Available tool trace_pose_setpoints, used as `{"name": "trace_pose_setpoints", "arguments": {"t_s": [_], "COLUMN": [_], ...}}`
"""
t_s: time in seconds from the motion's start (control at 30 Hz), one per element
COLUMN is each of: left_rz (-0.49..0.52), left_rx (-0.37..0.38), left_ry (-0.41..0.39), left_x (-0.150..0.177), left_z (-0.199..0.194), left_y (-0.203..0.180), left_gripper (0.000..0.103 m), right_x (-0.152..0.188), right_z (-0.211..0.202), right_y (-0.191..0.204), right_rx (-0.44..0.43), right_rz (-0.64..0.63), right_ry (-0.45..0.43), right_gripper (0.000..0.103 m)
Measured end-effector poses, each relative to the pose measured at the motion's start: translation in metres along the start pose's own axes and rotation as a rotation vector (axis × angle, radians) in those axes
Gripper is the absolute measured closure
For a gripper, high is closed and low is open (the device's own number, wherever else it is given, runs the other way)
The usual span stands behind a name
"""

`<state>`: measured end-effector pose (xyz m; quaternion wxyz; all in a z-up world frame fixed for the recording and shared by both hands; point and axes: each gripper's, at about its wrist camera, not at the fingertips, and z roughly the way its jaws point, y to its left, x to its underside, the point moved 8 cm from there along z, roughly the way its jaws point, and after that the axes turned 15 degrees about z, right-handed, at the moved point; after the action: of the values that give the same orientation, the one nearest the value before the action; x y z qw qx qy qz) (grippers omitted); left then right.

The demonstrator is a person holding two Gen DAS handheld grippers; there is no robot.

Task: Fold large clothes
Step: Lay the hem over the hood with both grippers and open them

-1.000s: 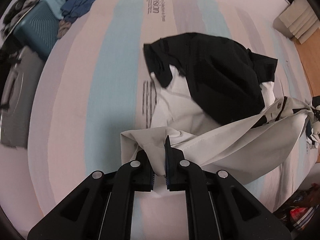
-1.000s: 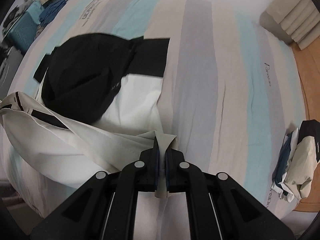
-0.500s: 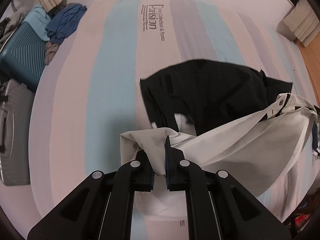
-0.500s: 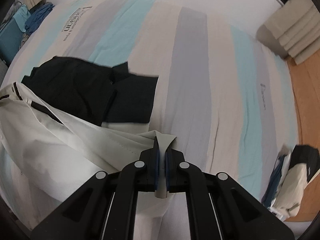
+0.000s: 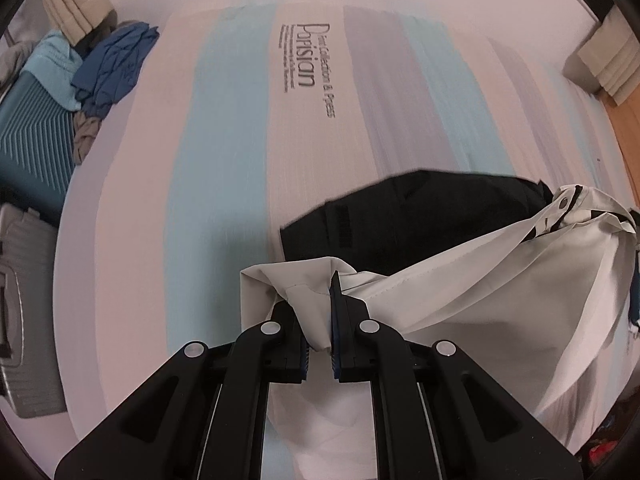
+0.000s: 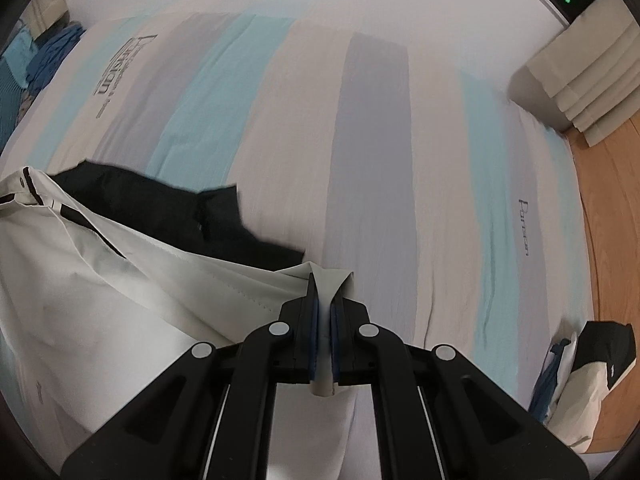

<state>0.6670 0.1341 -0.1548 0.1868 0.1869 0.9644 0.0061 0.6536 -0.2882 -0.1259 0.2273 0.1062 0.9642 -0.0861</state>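
Note:
A large black and white garment (image 5: 472, 284) hangs stretched between my two grippers above a striped bed (image 5: 224, 168). My left gripper (image 5: 320, 304) is shut on a bunched white corner of it. My right gripper (image 6: 323, 300) is shut on the opposite white corner. In the right wrist view the white cloth (image 6: 100, 280) runs off to the left, and its black part (image 6: 172, 216) trails on the bedsheet (image 6: 372, 184). The cloth under both grippers hides the near edge of the bed.
Suitcases (image 5: 28, 152) with loose blue clothes (image 5: 112, 60) stand left of the bed. A stack of folded beige cloth (image 6: 576, 76) sits at the far right corner. A small pile of clothes (image 6: 584, 376) lies on the wooden floor (image 6: 608, 216) to the right.
Both grippers have carried the garment toward the near side of the bed. The black part has slid along the sheet and less of the white lies flat.

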Motion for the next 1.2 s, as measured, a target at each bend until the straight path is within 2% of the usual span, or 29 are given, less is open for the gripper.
{"name": "trace_pose_setpoints", "arguments": {"t_s": [0.13,0.3,0.6,1.0,1.13,1.17,1.2], "left_rz": [-0.017,-0.023,0.0,0.033,0.006,0.001,0.002], "left_rx": [-0.024,-0.057,-0.068,-0.094,-0.09,-0.089,-0.092], "left_ry": [0.015,0.028,0.034,0.048,0.064,0.062,0.054], "left_x": [-0.01,-0.01,-0.02,-0.03,-0.027,-0.026,-0.027], "left_z": [0.02,0.043,0.071,0.09,0.095,0.092,0.089], "left_y": [0.015,0.024,0.024,0.024,0.026,0.025,0.023], "left_gripper": [0.096,0.096,0.096,0.095,0.09,0.086,0.075], "right_x": [-0.022,-0.034,-0.035,-0.033,-0.03,-0.03,-0.03], "right_z": [0.018,0.042,0.078,0.099,0.106,0.104,0.1], "right_y": [0.011,0.021,0.023,0.024,0.026,0.027,0.028], "right_rx": [0.004,0.004,0.029,0.046,0.064,0.066,0.049], "right_rz": [-0.005,0.007,0.018,0.03,0.024,0.026,0.035], "right_ry": [-0.008,-0.008,0.015,0.018,0.015,0.003,-0.011], "right_gripper": [0.1,0.1,0.1,0.099,0.094,0.092,0.084]}}
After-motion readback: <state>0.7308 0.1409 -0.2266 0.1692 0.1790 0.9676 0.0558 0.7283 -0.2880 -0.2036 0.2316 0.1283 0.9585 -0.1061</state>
